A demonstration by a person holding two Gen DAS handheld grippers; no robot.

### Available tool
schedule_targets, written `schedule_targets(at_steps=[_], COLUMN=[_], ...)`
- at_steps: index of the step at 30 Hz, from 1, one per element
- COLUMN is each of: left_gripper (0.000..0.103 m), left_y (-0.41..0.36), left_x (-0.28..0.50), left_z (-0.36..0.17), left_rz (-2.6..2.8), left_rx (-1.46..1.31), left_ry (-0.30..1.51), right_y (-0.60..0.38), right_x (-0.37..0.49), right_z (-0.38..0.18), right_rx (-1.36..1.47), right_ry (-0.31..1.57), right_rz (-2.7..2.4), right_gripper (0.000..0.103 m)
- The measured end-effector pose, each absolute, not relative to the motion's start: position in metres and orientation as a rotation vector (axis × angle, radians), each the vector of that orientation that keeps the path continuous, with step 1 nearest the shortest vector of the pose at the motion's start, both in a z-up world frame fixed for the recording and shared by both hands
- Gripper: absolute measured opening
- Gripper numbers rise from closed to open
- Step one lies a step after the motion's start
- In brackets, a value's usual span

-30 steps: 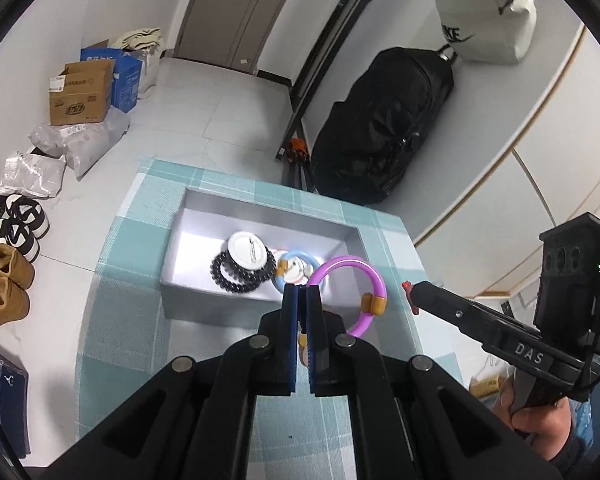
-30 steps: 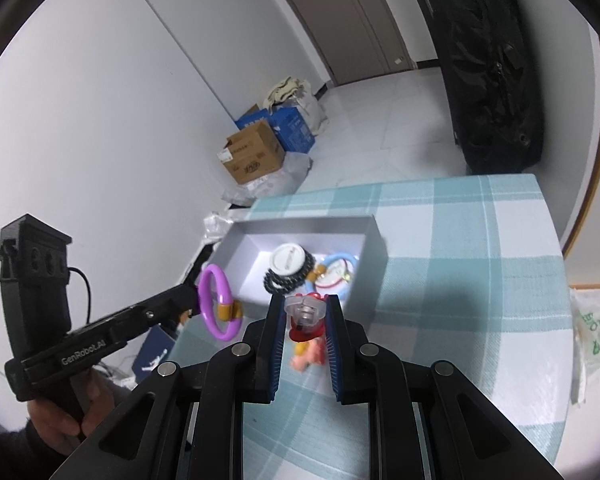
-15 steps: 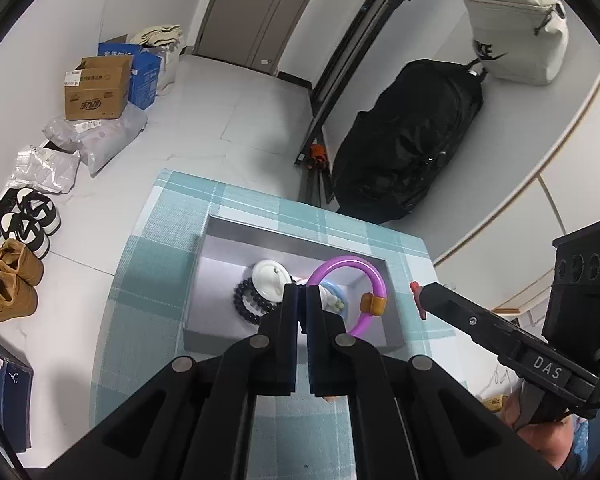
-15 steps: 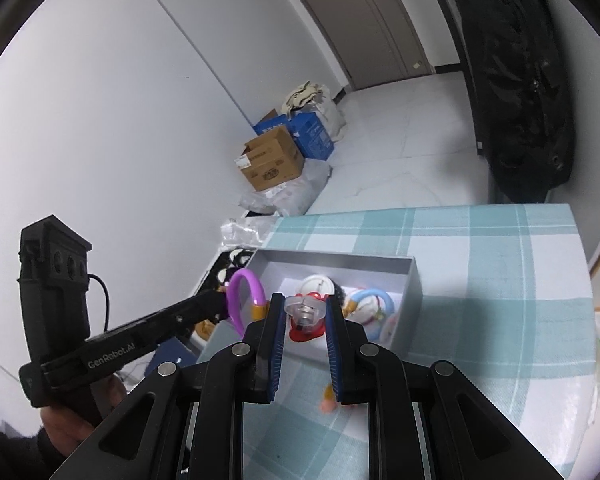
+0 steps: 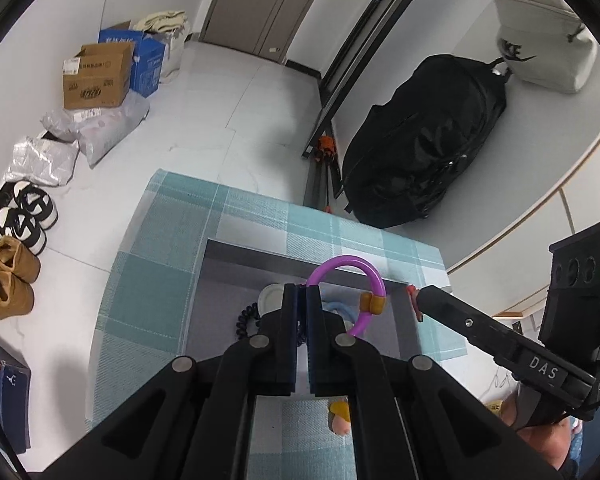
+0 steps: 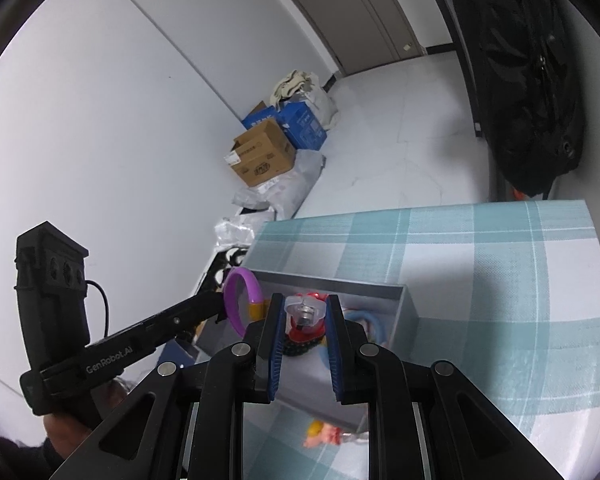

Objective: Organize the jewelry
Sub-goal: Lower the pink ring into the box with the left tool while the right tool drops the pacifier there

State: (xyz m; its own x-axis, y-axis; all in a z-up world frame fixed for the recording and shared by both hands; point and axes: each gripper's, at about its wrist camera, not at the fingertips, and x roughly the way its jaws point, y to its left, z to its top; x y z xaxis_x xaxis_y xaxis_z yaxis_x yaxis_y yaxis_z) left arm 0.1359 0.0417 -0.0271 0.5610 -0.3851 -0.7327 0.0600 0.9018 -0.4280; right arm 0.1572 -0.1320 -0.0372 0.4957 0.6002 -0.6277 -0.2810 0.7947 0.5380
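My left gripper (image 5: 303, 294) is shut on a purple bangle (image 5: 356, 276) with an orange clasp and holds it above the grey jewelry box (image 5: 236, 256). My right gripper (image 6: 303, 306) is shut on a clear and red ring-like trinket (image 6: 305, 310), over the same box (image 6: 404, 308). Inside the box lie a black bead bracelet (image 5: 244, 318), a white round piece (image 5: 270, 298) and a blue bangle (image 6: 364, 316). A small orange-pink trinket (image 5: 340, 416) lies on the checked cloth near the box.
The box sits on a teal checked tablecloth (image 5: 160, 256). The table's far edge (image 6: 460, 206) drops to a white floor with cardboard boxes (image 5: 96, 76), shoes (image 5: 16, 240) and a black bag (image 5: 424, 148).
Both grippers have moved forward and are now over the box, each still holding its piece. The box has slid closer beneath the fingers in both views.
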Motion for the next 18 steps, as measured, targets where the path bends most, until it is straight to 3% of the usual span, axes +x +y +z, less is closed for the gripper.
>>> schedule_targets(at_steps=[18], left_gripper=[0.0], left_y=[0.031], left_x=[0.146], left_z=[-0.04], left_rz=[-0.277], left_rx=[-0.367], left_ry=[1.007], right_y=[-0.129], right_x=[0.17], right_z=[-0.056], right_rx=[0.42], right_ry=[0.979], right_rz=[0.544], right_gripper=[0.018])
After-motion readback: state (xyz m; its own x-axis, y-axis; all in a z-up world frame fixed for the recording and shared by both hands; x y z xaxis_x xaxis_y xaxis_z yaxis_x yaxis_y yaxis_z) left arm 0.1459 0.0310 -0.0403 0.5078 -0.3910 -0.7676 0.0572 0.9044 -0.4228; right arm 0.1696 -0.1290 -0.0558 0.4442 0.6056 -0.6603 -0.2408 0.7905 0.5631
